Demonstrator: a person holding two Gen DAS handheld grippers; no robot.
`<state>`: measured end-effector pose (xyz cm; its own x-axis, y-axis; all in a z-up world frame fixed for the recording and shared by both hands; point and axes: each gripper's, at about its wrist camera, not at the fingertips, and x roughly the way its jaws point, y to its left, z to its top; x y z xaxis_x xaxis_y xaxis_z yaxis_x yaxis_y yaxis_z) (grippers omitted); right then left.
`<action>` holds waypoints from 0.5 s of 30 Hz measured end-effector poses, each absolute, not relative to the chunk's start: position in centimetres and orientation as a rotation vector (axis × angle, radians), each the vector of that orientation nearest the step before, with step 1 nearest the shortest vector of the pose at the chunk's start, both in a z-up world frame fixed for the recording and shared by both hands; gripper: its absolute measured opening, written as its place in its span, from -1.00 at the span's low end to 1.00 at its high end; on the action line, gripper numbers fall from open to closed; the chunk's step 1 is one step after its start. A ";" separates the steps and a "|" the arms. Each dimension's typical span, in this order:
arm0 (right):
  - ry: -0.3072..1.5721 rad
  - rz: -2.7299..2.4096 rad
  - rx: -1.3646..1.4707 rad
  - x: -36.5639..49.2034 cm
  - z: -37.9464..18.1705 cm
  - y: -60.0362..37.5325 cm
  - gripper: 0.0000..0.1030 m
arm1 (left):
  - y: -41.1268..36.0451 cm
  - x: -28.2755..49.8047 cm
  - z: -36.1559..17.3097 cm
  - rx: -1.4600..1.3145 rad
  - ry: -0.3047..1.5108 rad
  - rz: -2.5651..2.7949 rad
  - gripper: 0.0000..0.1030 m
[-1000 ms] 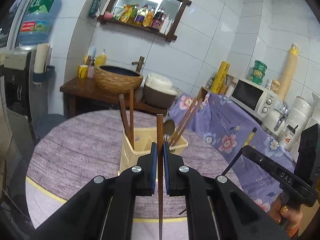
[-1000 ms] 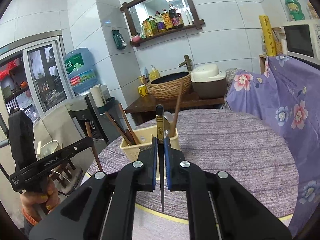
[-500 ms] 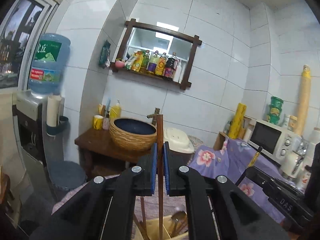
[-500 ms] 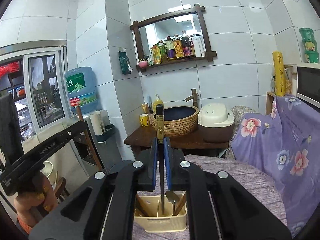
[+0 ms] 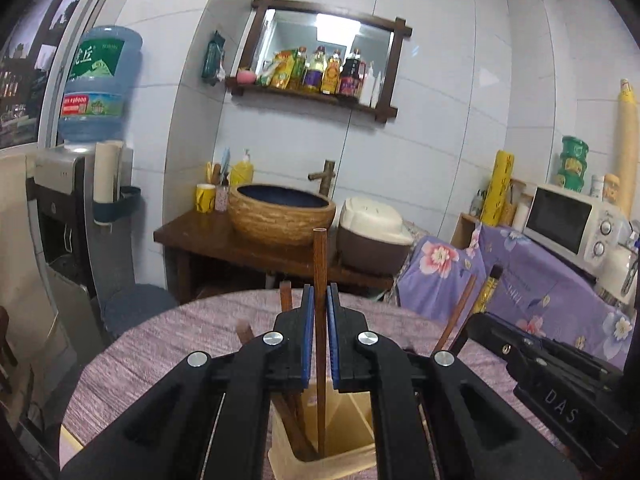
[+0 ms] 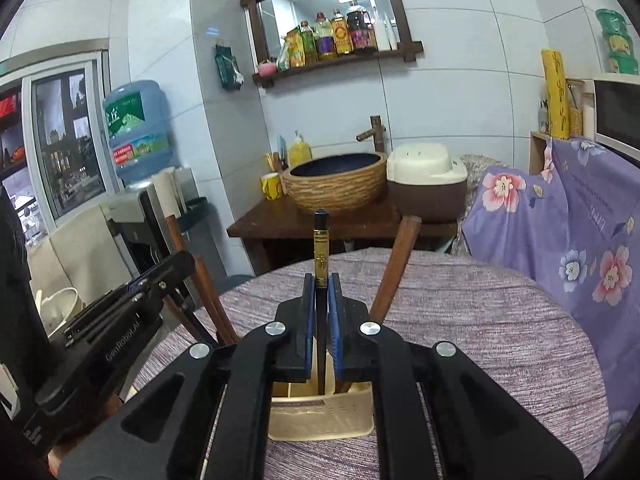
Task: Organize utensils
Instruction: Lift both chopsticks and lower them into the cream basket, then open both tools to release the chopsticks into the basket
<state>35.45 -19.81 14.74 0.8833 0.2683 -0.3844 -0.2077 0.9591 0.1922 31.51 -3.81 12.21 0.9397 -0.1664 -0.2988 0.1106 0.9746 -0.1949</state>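
A: Largest first: round worktop (image 6: 460, 312) under a mauve cloth; cream utensil holder (image 6: 320, 416) standing toward its near edge, below both tools.

B: In the holder: several brown wooden chopsticks (image 6: 394, 268) leaning against its walls, tops fanned outward.

A: Left gripper (image 5: 319, 336): jaws clamped on a brown wooden chopstick (image 5: 319, 264), held upright, lower end already down inside a compartment of the holder.

B: Right gripper (image 6: 320, 332): jaws clamped on a black chopstick with a gold band (image 6: 321, 248), likewise upright, tip reaching the holder's mouth; exact compartment not discernible.

A: Handling, as judged: both sticks light, stiff, thin. Lacquered black one probably slicker than the bare wood, so more prone to sliding between the pads.

B: Best hold, as judged: mid-shaft or slightly above, as shown, leaving the lower end free to enter. Risk on release: a stick tipping against its neighbours or catching the rim.
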 end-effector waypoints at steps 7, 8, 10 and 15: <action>0.420 0.247 0.137 35.4 13.4 -20.0 -0.84 | -4.4 30.9 11.0 -0.125 0.325 -0.156 -0.85; 0.414 0.247 0.140 35.3 13.3 -20.1 -0.84 | -4.4 30.7 11.1 -0.129 0.326 -0.161 -0.85; 0.414 0.256 0.153 34.9 13.2 -20.4 -0.52 | -4.3 30.3 11.2 -0.127 0.321 -0.168 -0.82; 0.348 0.219 0.133 31.8 13.0 -21.4 0.18 | -3.1 27.1 11.2 -0.136 0.278 -0.172 0.39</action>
